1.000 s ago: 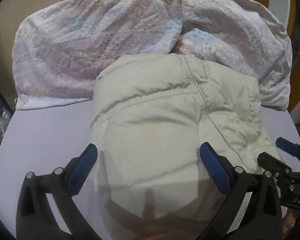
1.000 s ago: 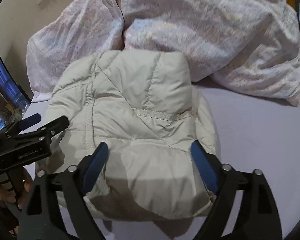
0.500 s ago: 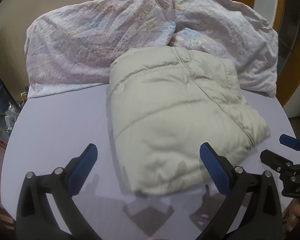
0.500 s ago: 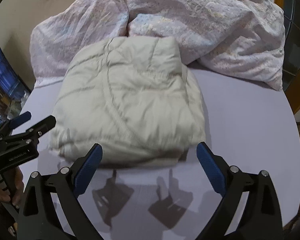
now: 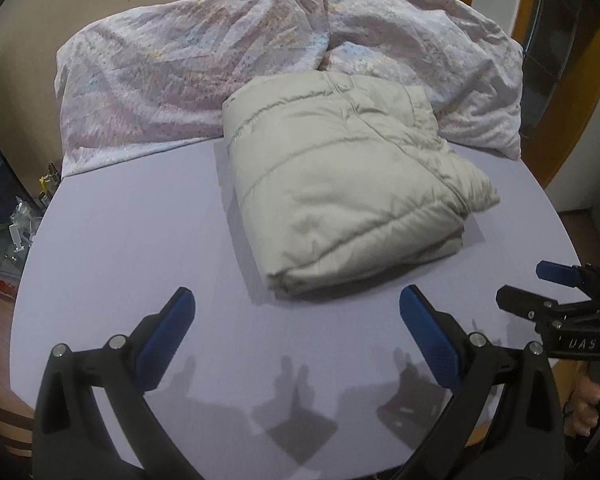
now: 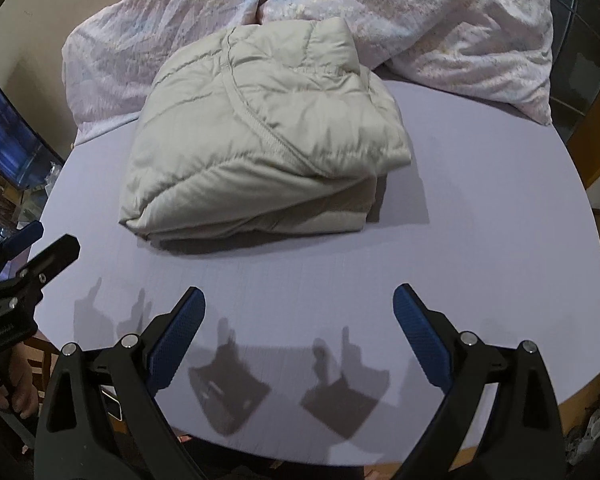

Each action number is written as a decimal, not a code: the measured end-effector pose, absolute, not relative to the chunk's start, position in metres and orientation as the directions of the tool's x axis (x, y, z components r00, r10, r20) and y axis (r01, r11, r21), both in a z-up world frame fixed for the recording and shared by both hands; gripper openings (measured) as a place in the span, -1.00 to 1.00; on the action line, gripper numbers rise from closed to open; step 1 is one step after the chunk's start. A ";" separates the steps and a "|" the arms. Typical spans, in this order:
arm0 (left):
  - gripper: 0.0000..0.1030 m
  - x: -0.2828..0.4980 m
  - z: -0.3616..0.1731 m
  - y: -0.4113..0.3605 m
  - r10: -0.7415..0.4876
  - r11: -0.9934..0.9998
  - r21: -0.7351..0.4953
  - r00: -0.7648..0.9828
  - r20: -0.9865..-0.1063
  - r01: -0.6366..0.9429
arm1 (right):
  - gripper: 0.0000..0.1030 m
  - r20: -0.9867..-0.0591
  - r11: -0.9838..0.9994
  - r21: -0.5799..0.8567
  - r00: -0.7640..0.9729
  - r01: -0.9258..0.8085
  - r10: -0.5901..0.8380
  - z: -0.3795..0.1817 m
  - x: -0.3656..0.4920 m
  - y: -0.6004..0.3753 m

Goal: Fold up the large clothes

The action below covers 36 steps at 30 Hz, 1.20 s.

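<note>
Sitting folded into a chunky bundle, the beige puffer jacket (image 5: 340, 188) (image 6: 260, 140) rests on the lavender table (image 5: 132, 248) (image 6: 480, 240), its far edge just against the crumpled floral duvet (image 5: 188, 80) (image 6: 440, 20) piled at the back. Both grippers hang above the near part of the table, well clear of the jacket. The left gripper (image 5: 296, 320) has its blue pads spread wide with nothing between them, and the right gripper (image 6: 298, 316) is the same, wide and empty. Their shadows fall on the tabletop below.
</note>
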<state>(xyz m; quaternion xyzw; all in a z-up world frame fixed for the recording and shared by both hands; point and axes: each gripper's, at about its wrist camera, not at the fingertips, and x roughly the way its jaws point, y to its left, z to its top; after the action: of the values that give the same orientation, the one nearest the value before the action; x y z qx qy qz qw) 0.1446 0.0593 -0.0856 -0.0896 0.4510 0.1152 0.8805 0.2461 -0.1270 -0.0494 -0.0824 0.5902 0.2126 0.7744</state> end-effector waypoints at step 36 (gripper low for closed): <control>0.96 0.138 -0.099 0.062 0.043 0.935 -0.168 0.568 -0.822 -0.313 | 0.88 -0.944 0.925 0.130 0.239 -0.357 0.226 -0.043 0.231 -0.132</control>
<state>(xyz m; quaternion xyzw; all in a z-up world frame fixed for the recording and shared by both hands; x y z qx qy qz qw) 0.1383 0.0617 -0.0995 -0.1491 0.4532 0.1018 0.8729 0.2306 -0.1319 -0.0429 -0.0560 0.5881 0.1855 0.7852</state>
